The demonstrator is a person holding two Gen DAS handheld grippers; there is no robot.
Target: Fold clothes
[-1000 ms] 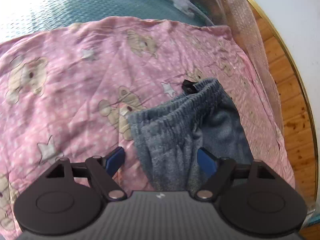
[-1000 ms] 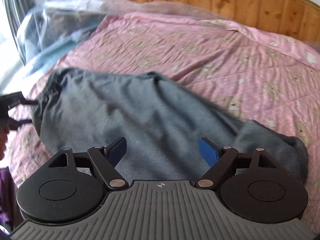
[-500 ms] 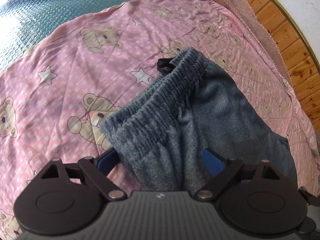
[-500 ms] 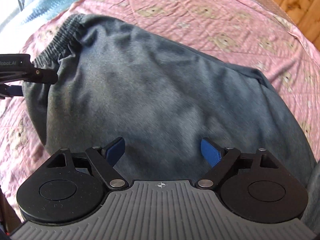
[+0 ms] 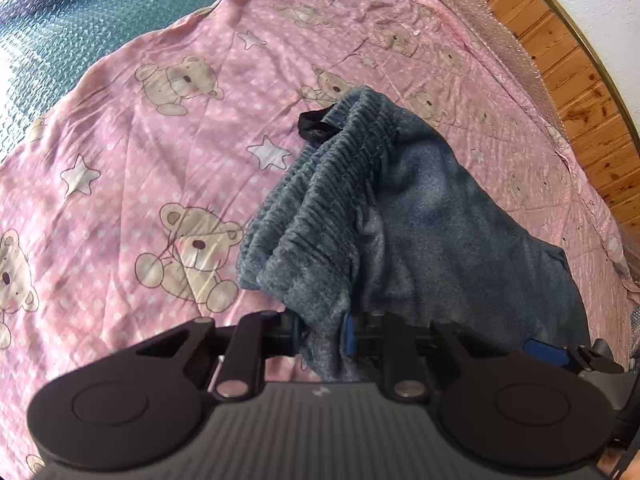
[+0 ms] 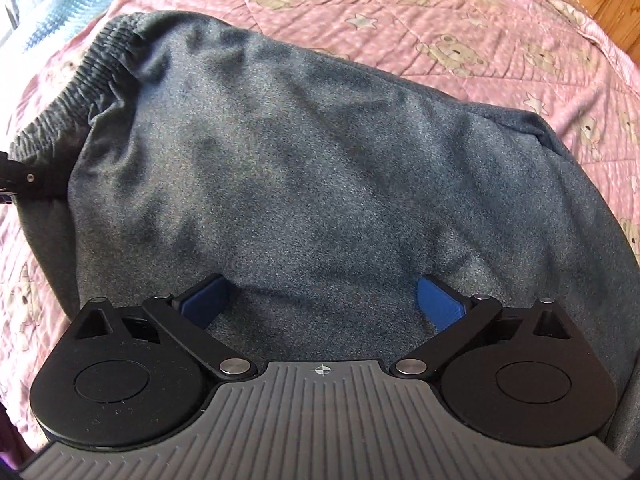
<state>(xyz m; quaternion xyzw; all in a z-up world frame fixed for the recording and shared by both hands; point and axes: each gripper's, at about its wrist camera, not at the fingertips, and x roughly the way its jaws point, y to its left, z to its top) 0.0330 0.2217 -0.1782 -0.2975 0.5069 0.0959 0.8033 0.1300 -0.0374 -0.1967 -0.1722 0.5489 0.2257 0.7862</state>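
Grey fleece trousers (image 5: 420, 208) lie bunched on a pink bear-print quilt (image 5: 160, 160). Their elastic waistband (image 5: 320, 184) faces my left gripper (image 5: 322, 332), whose jaws are closing and pinch the waistband's near edge between the blue pads. A black loop (image 5: 314, 126) pokes out at the waistband's far end. In the right wrist view the trousers (image 6: 300, 152) fill the middle. My right gripper (image 6: 322, 300) hovers low over the cloth with its jaws opening wide; fabric lies between the pads, which do not press on it. The left gripper's tip (image 6: 16, 176) shows at the waistband (image 6: 80, 92).
The quilt (image 6: 440, 12) spreads around the trousers on all sides. A teal bubble-textured sheet (image 5: 100, 12) lies beyond its far left edge. Wooden panelling (image 5: 560, 60) runs along the right. One blue pad of the right gripper (image 5: 548, 354) shows at the trousers' right end.
The left jaws went from wide apart to closed on the waistband's edge. The right gripper dropped closer over the trousers and its jaws spread wider.
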